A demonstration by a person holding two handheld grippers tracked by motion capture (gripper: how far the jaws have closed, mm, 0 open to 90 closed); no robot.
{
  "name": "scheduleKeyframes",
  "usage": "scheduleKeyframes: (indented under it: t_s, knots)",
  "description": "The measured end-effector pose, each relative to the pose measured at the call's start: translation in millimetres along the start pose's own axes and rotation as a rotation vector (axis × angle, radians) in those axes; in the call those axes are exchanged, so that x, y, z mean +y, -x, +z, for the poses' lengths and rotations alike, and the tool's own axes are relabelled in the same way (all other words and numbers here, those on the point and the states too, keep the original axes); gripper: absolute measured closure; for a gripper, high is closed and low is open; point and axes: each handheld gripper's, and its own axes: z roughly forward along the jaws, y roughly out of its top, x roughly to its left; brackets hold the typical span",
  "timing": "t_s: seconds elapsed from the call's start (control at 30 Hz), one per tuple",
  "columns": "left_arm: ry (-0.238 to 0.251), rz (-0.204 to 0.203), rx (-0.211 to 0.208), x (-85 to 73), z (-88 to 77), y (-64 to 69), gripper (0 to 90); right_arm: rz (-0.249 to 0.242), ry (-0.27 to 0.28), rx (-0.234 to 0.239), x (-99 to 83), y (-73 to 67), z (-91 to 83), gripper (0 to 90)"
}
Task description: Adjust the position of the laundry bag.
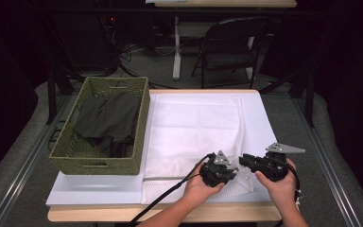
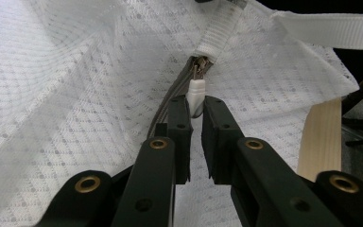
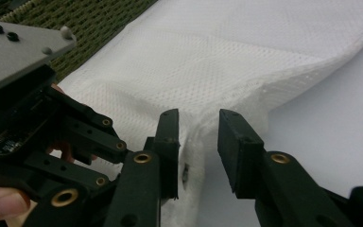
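White mesh laundry bag (image 1: 194,137) lies flat in the middle of the bench (image 1: 94,191), and its near right corner is bunched up by the near edge, where both tongs meet. The left tongs (image 2: 196,111) are pinched tight on the little white zipper pull (image 2: 196,94) at the end of the grey zipper (image 2: 170,101). The right tongs (image 3: 198,127) stand partly open around a fold of the mesh without pressing it, and a green woven basket (image 1: 101,161) with dark clothes (image 1: 106,118) sits at the bench's left edge.
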Motion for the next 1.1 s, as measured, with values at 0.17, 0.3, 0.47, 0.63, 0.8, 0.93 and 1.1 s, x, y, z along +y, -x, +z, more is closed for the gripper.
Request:
scheduleKeyframes:
  t_s: [0.17,0.3,0.47,0.63,0.8,0.93,1.1]
  knots:
    - [0.008,-0.005,-0.001,-0.2,-0.5,-0.7,82.7,0.025,-0.027,0.012,-3.4,3.9,-0.8,64.5]
    - [0.012,-0.012,0.001,-0.7,-1.4,-1.3,82.7,0.017,-0.039,0.015,-5.0,3.7,0.4,64.6]
    - [0.014,-0.012,0.002,-1.9,-3.0,-2.4,82.7,0.03,-0.058,0.035,-7.9,2.2,3.6,65.9]
    - [0.021,-0.017,0.013,-2.9,-3.2,-2.0,82.6,0.022,-0.072,0.05,-8.9,1.9,6.1,68.8]
    - [0.021,-0.017,0.002,-2.9,-4.7,-3.1,82.6,0.02,-0.095,0.073,-9.5,0.4,8.5,74.9]
    - [0.023,-0.015,0.003,-3.4,-5.2,-3.3,82.5,0.011,-0.106,0.082,-9.7,0.8,8.3,80.7]
    - [0.023,-0.018,0.0,-5.1,-6.6,-4.1,82.5,0.016,-0.11,0.107,-9.8,-0.1,8.6,84.1]
